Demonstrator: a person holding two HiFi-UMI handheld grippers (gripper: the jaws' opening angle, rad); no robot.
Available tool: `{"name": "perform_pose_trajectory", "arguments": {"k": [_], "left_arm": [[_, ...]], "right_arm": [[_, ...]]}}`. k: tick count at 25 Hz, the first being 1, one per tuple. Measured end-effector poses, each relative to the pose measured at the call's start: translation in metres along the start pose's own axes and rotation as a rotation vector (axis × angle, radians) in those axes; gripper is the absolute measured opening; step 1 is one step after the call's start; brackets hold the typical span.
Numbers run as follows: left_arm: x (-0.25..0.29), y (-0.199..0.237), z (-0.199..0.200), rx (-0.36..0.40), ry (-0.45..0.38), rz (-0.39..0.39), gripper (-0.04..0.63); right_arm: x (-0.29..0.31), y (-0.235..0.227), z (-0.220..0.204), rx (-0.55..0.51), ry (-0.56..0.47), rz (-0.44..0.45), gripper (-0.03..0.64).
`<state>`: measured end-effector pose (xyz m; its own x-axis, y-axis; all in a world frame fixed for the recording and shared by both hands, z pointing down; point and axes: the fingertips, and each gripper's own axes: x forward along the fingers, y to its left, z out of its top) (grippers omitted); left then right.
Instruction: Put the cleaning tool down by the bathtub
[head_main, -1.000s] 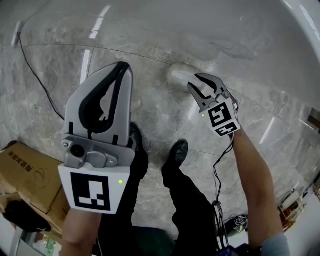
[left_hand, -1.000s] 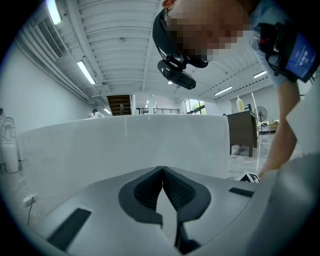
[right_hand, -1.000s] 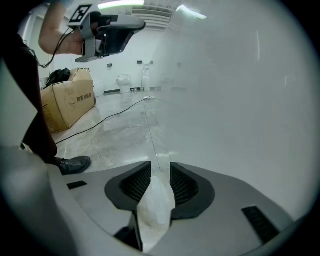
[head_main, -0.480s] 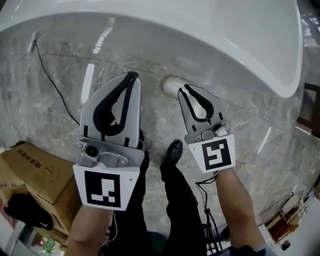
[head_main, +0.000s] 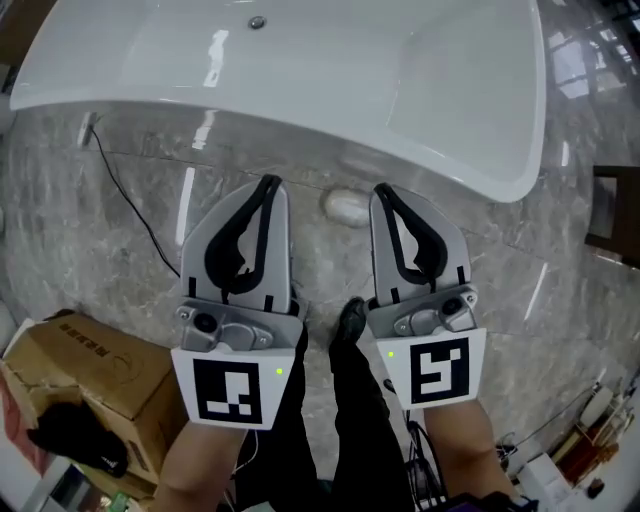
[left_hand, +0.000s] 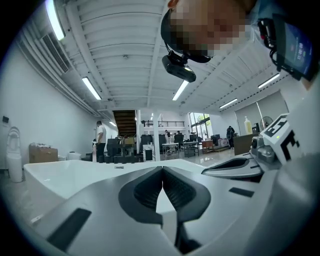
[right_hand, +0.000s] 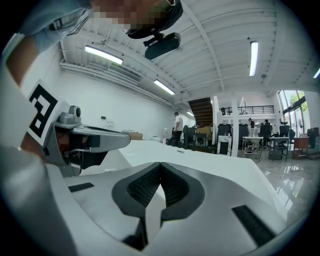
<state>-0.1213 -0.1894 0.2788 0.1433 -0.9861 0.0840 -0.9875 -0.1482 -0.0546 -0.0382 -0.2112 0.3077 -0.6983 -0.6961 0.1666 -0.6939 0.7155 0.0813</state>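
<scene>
We count one cardboard box (head_main: 95, 365), one black cable (head_main: 128, 205) and one white bathtub (head_main: 300, 70). Of our two grippers, the left gripper (head_main: 268, 184) is closed and empty. One cleaning tool (head_main: 347, 206) lies on the floor beside the bathtub. The right gripper (head_main: 380, 191) has just been closing, nothing between its jaws.

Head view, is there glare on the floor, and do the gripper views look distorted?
Head view: bright streaks glare on the glossy floor and the bathtub. Left gripper view and right gripper view: fisheye bending, dark corners, ceiling lights blown out.
</scene>
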Motion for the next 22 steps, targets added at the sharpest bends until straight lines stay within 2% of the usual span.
{"name": "perform_pose_trajectory", "arguments": {"k": [5, 22], "left_arm": [[0.009, -0.008, 0.012, 0.006, -0.013, -0.016, 0.017], [0.010, -0.017, 0.009, 0.007, -0.019, -0.042, 0.017]], "right_arm": [[-0.001, -0.011, 0.013, 0.002, -0.020, -0.018, 0.014], [-0.007, -0.015, 0.020, 0.021, -0.064, -0.040, 0.012]]}}
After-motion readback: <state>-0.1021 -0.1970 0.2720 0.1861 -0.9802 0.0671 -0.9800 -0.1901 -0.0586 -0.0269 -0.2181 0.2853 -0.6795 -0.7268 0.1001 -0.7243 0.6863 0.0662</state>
